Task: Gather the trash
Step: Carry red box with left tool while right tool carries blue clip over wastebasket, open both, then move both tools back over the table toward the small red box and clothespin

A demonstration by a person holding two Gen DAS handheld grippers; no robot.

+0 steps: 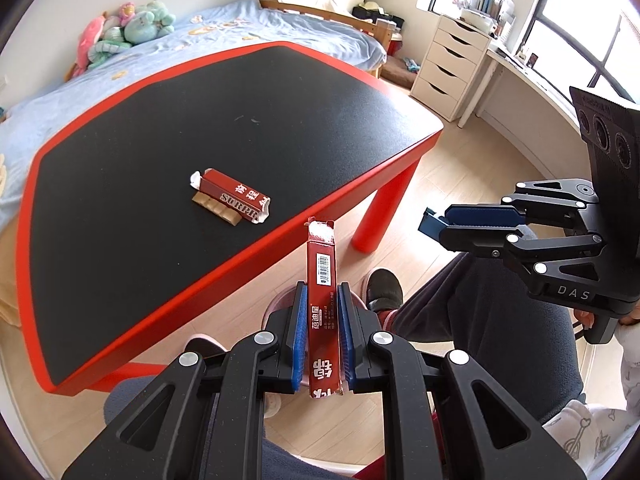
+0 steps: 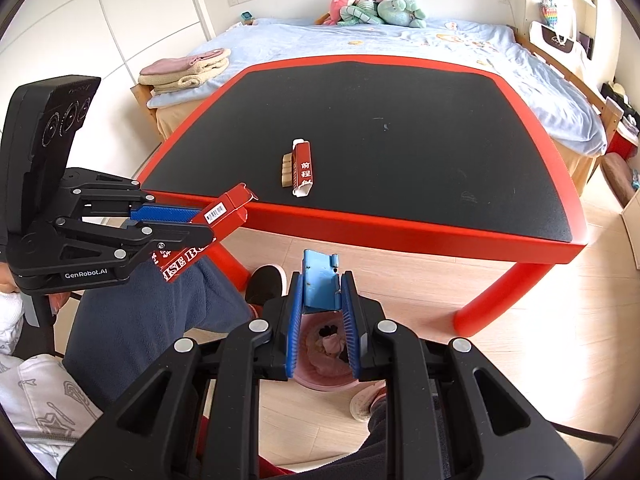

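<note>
Below the near edge of the surface (image 2: 400, 224), over the pink bin (image 2: 324, 364) on the floor, I have both tools loaded: my left tool (image 1: 322, 300) is clamped nearly shut on a flattened red carton (image 1: 322, 272), and my right tool (image 2: 322, 292) is pinched on a small blue box (image 2: 320, 280). Neither piece is dropped yet, so I judge the job midway. One more red carton (image 2: 303, 168) with a tan tray (image 2: 285, 170) beside it lies on the surface. Both tools slant steeply downward, side by side above my knees.
</note>
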